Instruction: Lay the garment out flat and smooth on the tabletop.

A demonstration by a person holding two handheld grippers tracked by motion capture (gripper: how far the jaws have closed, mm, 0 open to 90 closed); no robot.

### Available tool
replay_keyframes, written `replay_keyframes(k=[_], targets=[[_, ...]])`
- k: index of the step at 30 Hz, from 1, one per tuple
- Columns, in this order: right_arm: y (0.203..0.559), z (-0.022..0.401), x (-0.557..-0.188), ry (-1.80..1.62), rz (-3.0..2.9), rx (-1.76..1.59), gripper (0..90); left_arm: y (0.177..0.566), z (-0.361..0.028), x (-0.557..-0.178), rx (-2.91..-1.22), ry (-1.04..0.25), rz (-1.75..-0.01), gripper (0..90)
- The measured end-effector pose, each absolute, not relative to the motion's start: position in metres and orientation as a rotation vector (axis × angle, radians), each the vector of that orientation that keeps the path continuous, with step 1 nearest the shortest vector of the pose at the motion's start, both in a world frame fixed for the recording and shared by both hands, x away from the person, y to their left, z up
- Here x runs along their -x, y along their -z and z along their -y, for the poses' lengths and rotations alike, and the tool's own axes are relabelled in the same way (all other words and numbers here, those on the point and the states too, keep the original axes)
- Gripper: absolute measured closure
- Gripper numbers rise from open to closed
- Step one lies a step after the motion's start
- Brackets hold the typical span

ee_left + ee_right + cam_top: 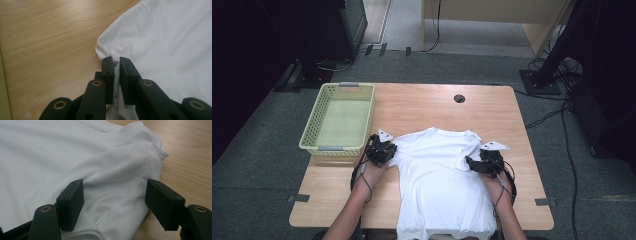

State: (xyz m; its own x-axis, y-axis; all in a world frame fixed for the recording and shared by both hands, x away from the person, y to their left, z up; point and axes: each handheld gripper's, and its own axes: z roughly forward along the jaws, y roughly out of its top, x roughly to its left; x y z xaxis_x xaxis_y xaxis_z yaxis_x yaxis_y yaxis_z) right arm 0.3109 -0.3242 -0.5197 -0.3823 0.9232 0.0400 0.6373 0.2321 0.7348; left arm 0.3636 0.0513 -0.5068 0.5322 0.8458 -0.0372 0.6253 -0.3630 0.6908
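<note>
Open tabletop far and right; basket hems in the far left.

The white T-shirt [442, 185] covers the middle of the table [492, 107] from near edge to past halfway, with the left gripper [388, 150] at its left sleeve and the right gripper [472, 164] at its folded right sleeve, so both flanks of the cloth are taken. The green basket [338, 117] stands on the far-left corner, just beside the left gripper, and blocks passage there. Bare wood lies free beyond the collar, broken by the small round cable hole [459, 98], along the right edge, and at the near-left corner beside the person's left forearm.
</note>
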Motion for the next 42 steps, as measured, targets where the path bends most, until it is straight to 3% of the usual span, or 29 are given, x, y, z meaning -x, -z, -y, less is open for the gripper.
replay_keyframes(k=[5, 23, 42], targets=[[0.519, 0.325, -0.311, -0.962, -2.109, -1.441, 31.7, 0.505, -0.052, -0.366, -2.080, -0.352, -1.242, 85.6], [0.519, 0.325, -0.310, -0.966, -2.119, -1.435, 32.1, 0.482, -0.035, -0.354, -2.068, -0.369, -1.175, 84.8], [0.519, 0.327, -0.310, -0.992, -2.116, -1.443, 31.9, 0.480, -0.017, -0.366, -2.087, -0.244, -1.264, 84.5]])
